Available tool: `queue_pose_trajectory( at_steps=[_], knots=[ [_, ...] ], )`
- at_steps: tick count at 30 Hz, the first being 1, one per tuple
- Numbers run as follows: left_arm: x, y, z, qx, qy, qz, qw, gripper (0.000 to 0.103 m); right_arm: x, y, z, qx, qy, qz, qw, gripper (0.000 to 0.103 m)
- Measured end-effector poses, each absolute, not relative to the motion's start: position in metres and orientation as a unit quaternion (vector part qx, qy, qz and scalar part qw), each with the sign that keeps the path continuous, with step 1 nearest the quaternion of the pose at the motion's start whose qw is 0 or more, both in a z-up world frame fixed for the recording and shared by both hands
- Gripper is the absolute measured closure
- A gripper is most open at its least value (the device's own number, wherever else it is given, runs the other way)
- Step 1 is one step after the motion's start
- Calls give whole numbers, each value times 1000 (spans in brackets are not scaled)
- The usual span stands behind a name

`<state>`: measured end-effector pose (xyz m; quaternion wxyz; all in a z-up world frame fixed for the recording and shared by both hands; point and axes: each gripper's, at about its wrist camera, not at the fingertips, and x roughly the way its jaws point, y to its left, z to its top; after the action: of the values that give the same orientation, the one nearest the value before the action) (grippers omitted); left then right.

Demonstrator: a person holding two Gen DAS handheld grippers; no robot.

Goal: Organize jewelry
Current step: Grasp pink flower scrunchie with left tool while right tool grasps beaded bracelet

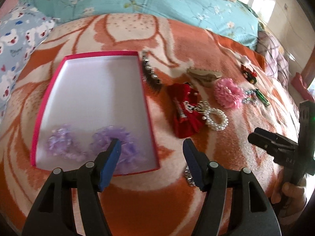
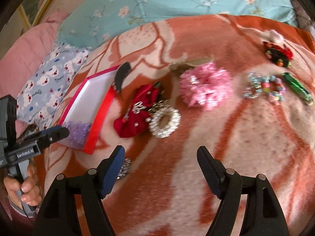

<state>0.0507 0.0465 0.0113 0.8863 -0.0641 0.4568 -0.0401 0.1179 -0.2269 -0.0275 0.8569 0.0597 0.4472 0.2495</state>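
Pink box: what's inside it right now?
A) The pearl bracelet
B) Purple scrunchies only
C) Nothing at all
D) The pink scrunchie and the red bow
B: the pink box holds just the purple scrunchies at its near end, while the pearl bracelet, red bow and pink scrunchie lie on the blanket beside it.

Two purple scrunchies (image 1: 67, 145) lie in one pink-rimmed box (image 1: 49, 90). At its three o'clock: one red bow (image 1: 185, 98), one pearl bracelet (image 1: 216, 118), one pink scrunchie (image 1: 226, 92), one green clip (image 2: 297, 88).
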Motion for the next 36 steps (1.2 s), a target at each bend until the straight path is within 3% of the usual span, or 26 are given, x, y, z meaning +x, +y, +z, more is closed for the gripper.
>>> queue_pose_trajectory(
  at_steps=[18,24,29,33,35,36],
  knots=[
    [108,-34,13,-63,460,-129,876,38,172,-328,-18,110,429,120,888,27],
    [143,-72,7,-64,455,-157,874,38,208,-359,-34,130,441,55,886,51],
    [173,-105,-5,-54,463,-172,868,37,233,-376,-53,146,451,16,881,60],
    [198,-120,-23,-51,476,-163,863,31,248,-369,-58,119,451,10,884,58],
    [208,-124,-34,-55,491,-165,854,36,250,-361,-61,95,450,4,888,59],
    [211,-126,-40,-57,497,-170,849,55,249,-359,-61,83,449,2,890,61]
  ],
)
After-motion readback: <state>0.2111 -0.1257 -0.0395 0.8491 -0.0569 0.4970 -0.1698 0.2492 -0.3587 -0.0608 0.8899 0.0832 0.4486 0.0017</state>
